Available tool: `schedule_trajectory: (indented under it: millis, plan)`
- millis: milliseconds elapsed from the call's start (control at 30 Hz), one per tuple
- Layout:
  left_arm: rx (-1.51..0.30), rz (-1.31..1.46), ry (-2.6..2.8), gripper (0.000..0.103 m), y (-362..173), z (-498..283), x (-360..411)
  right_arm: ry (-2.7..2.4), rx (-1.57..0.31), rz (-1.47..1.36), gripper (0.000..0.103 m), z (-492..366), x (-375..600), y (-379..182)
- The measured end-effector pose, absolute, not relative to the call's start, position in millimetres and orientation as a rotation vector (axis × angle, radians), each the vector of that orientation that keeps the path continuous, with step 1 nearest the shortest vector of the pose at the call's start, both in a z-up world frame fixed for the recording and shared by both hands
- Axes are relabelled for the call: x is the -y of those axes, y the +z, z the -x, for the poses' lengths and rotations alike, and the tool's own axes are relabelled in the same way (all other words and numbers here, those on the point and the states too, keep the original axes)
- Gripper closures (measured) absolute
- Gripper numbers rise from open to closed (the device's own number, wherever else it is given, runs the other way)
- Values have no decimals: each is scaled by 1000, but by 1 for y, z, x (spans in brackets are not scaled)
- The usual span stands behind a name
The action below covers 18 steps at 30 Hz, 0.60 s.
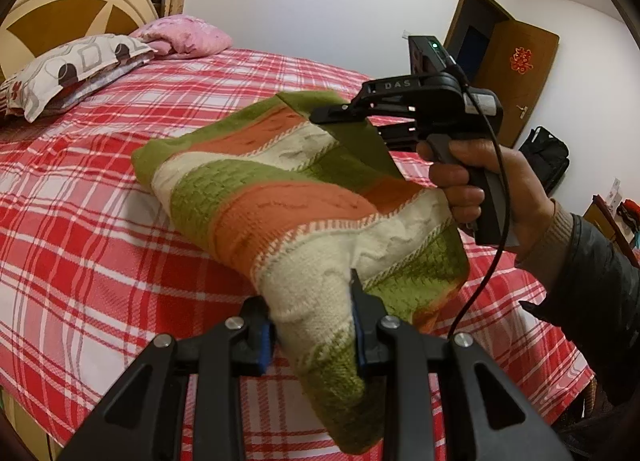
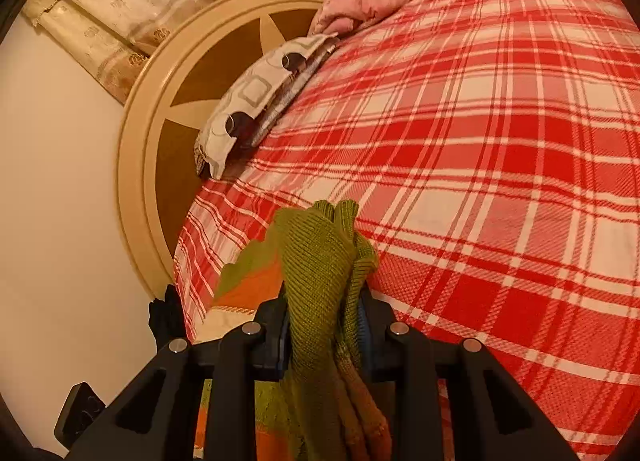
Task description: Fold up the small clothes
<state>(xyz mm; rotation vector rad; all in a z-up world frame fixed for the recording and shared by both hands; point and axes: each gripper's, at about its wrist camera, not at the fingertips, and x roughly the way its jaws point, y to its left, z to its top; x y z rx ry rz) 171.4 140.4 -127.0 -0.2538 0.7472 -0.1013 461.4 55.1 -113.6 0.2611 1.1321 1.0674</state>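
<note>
Sweater (image 1: pixel 280 197) in both claws, hand (image 1: pixel 480 185) left-view only

The near end of the striped knit sweater (image 1: pixel 280 197) runs off the bottom of the left wrist view, and the cloth bunched between the left gripper (image 1: pixel 314 337) fingers covers most of the blue pads. In the right wrist view the right gripper (image 2: pixel 324 325) has its pads buried under green knit, the rest of the garment dropping out of sight below. The person's sleeve (image 1: pixel 592 261) is cut by the edge, and the red things on the far shelf (image 1: pixel 628 209) are too small to tell.
</note>
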Motion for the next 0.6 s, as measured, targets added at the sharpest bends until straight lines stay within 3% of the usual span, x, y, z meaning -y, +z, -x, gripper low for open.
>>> schedule_trajectory:
  millis: [433, 600]
  plan:
    - [-786, 255, -89, 71, -164, -158, -146, 1003, -1188, -219, 75, -462, -66, -153]
    - [-771, 258, -76, 63, -172, -154, -143, 993, -1187, -215, 71, -459, -64, -155]
